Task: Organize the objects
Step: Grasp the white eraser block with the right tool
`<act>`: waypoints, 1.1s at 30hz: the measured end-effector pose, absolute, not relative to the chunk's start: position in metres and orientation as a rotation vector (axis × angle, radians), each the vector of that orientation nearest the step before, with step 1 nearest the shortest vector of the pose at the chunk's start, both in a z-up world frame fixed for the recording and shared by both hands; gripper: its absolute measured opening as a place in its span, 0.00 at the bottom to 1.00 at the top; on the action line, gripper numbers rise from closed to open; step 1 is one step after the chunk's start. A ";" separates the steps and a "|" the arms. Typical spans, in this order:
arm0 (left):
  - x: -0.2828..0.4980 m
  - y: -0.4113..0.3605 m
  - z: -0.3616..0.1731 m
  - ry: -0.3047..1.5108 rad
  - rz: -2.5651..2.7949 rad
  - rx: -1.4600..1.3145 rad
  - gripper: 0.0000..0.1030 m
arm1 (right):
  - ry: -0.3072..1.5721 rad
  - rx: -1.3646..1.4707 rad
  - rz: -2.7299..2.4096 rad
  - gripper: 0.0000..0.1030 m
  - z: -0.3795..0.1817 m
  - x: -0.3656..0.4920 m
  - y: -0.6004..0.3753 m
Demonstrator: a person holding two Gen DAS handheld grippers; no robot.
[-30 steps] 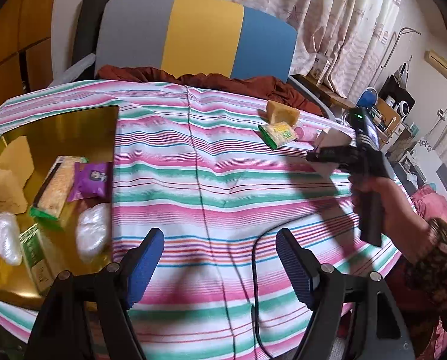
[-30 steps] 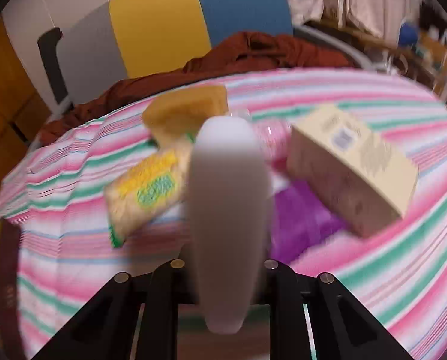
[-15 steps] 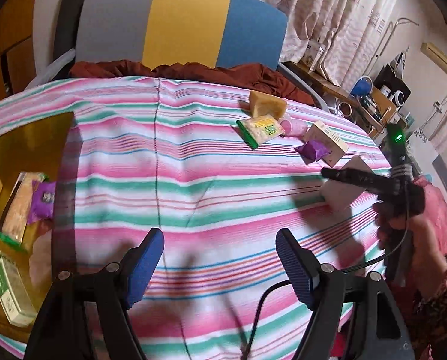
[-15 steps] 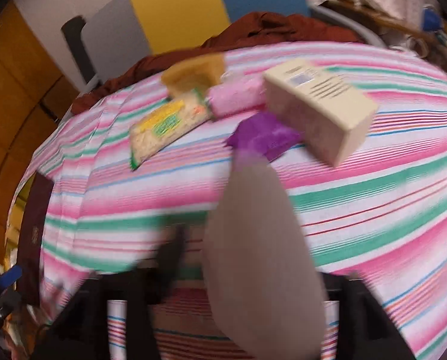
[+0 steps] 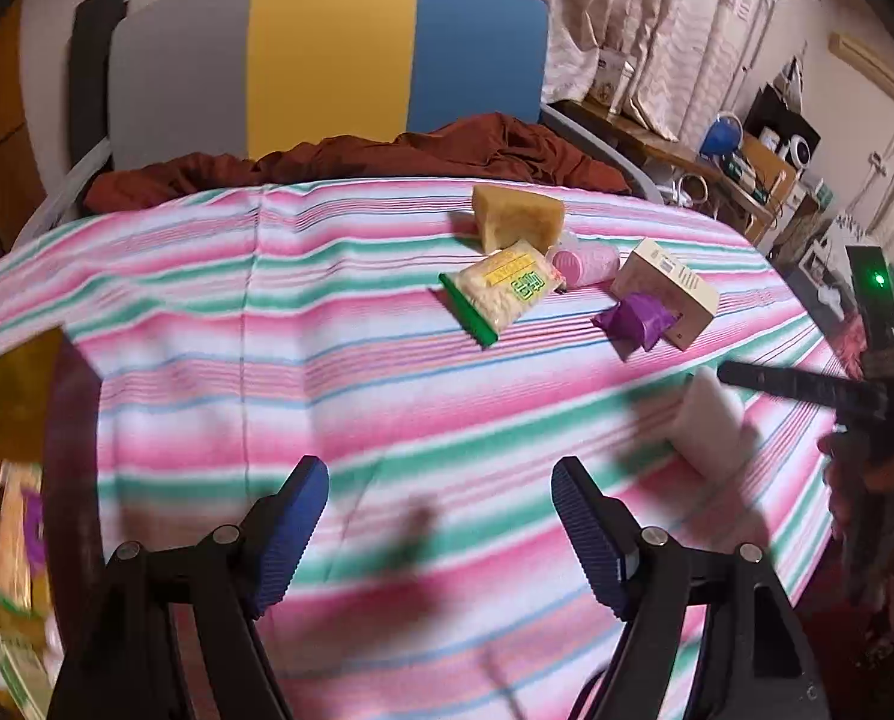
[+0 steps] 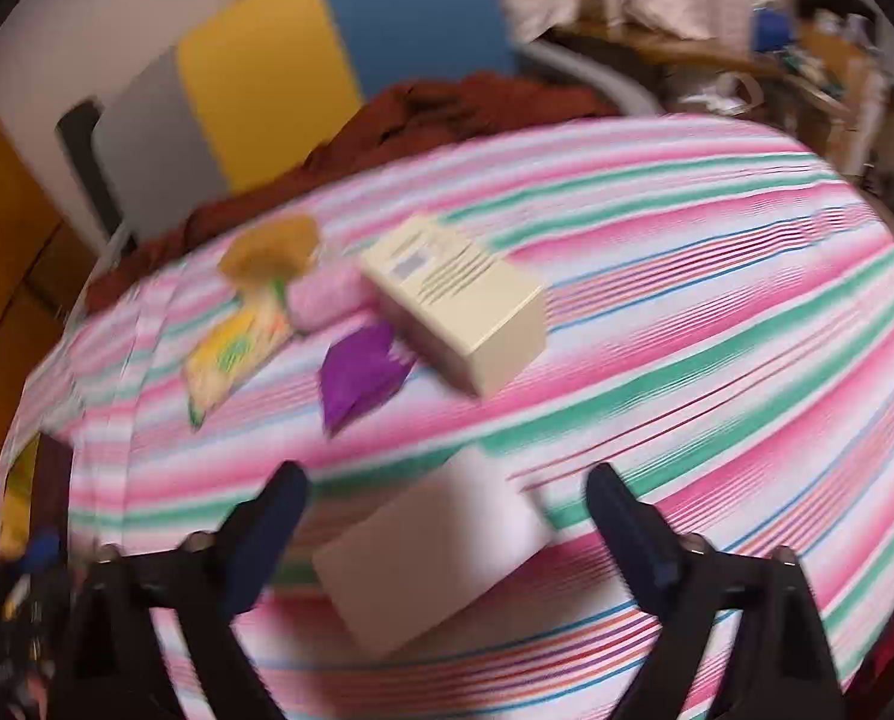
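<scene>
Near the striped cloth's (image 5: 339,324) right edge, left view: white foam block (image 5: 714,426) lies flat; left gripper (image 5: 441,528) ribbed blue pads spread, empty. Right view: right gripper (image 6: 447,516) jaws opening, soft white block (image 6: 435,546) between, untouched; cream box (image 6: 459,294), purple pouch (image 6: 360,372) beyond.

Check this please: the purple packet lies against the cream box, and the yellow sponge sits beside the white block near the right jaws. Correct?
Not quite. The yellow sponge sits far from the white block, behind the noodle pack. The purple packet does lie against the cream box, as the right wrist view shows.
</scene>
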State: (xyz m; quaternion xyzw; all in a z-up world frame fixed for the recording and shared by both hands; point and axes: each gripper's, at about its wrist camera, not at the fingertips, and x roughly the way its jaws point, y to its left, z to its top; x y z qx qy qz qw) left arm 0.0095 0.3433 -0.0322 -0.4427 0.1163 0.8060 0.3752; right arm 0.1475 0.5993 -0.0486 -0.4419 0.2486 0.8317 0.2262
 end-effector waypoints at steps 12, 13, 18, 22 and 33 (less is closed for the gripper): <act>-0.025 0.405 -0.045 0.402 2.065 -1.127 0.76 | 0.882 -1.290 2.150 0.93 -0.087 0.140 0.592; -0.028 0.412 -0.046 0.414 2.063 -1.125 0.76 | 0.852 -1.285 2.146 0.90 -0.088 0.139 0.592; -0.041 0.445 -0.053 0.508 2.056 -1.090 0.76 | 0.657 -1.303 2.133 0.55 -0.087 0.132 0.593; -0.048 0.469 -0.060 0.598 2.038 -1.044 0.77 | 0.679 -1.322 2.153 0.54 -0.085 0.131 0.596; -0.052 0.507 -0.090 0.754 1.950 -0.964 0.77 | 0.747 -1.360 2.212 0.54 -0.080 0.137 0.598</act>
